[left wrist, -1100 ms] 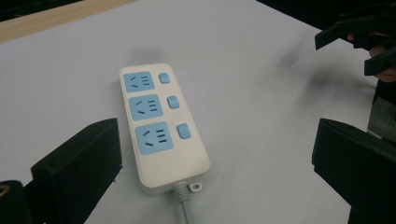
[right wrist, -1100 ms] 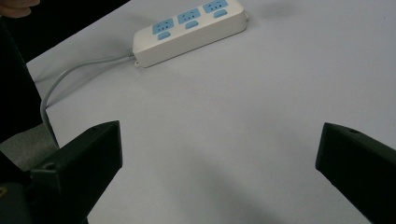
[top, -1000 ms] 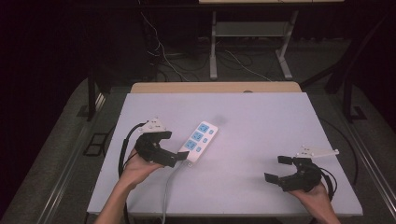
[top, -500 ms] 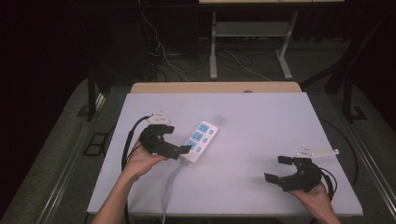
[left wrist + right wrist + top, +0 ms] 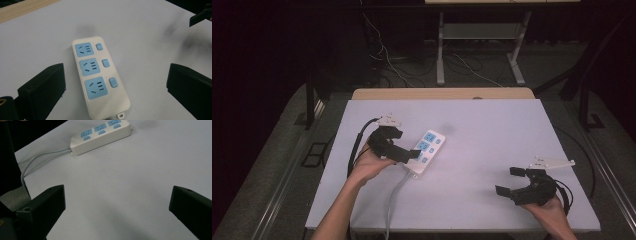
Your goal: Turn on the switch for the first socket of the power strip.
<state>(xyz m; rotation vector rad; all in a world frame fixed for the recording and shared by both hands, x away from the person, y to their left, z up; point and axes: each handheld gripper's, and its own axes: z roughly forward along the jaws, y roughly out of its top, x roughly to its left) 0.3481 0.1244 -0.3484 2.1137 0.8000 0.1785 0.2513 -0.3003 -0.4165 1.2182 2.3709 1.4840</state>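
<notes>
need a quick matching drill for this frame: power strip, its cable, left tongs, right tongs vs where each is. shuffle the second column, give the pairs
Things:
1. power strip
2. grey cable
3. left tongs
4. right tongs

Places or states:
A. open over bare table, near right corner
B. runs off the near table edge
C. open, at the strip's left side
D. lies flat, left of table centre, three blue sockets up

Pairs: 1-D, 2-B, 3-C, 4-A

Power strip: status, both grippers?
Left gripper open, jaws either side of power strip, no contact. Right gripper open, idle over bare table. Strip flat, nothing plugged in, nothing in the way.
</notes>
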